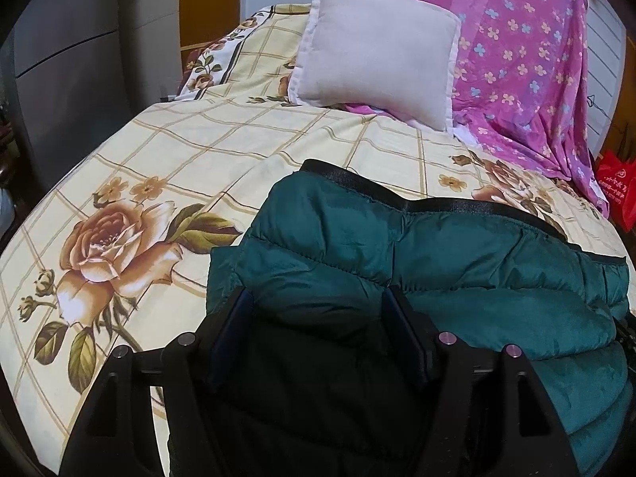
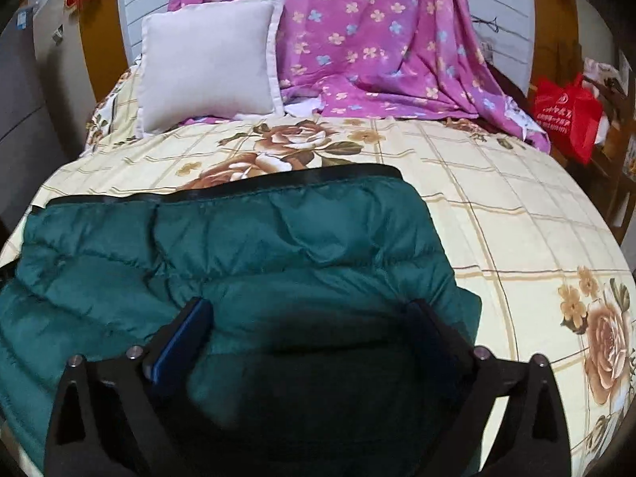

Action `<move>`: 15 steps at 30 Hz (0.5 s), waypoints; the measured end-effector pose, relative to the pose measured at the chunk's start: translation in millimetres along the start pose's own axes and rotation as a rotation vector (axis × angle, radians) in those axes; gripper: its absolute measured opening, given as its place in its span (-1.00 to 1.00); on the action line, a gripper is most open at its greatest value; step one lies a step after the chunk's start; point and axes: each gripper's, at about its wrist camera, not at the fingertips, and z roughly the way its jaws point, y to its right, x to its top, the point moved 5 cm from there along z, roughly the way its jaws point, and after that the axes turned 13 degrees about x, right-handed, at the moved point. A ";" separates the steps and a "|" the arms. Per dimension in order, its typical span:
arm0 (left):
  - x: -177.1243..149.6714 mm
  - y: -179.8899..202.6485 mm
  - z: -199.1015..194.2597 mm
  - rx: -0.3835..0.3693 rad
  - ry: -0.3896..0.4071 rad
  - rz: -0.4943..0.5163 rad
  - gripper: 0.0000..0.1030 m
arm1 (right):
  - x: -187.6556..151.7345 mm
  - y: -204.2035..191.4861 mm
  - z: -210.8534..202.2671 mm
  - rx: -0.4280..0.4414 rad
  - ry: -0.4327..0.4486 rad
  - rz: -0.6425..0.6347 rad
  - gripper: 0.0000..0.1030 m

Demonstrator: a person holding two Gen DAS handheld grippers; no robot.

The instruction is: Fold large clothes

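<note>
A dark green quilted puffer jacket (image 1: 437, 262) (image 2: 238, 246) with a black hem band lies folded on the bed. In the left wrist view my left gripper (image 1: 316, 294) sits at the jacket's left end. A thick puffy fold fills the gap between its blue pads, and creases run into the right pad, so it is shut on the fold. In the right wrist view my right gripper (image 2: 310, 306) stands wide open over the jacket's right end. The fabric lies under and between its fingers (image 2: 190, 330), and the pads do not press it.
The bed is covered by a cream sheet with a rose print (image 1: 179, 151) (image 2: 497, 206). At the head end a pale pillow (image 1: 377, 47) (image 2: 210, 59) leans beside a draped purple flowered cloth (image 1: 516, 59) (image 2: 377, 39). A red bag (image 1: 616, 187) (image 2: 568, 115) stands off the bed's right side.
</note>
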 end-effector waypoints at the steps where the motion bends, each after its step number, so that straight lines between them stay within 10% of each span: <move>1: 0.7 0.8 0.0 0.001 0.000 0.001 -0.02 | 0.7 -1.4 0.8 -0.007 -0.009 -0.006 0.98; 15: -1.5 -2.6 -4.7 -0.007 0.023 -0.016 -0.02 | -39.3 -3.3 -50.8 0.024 -0.014 -0.015 0.99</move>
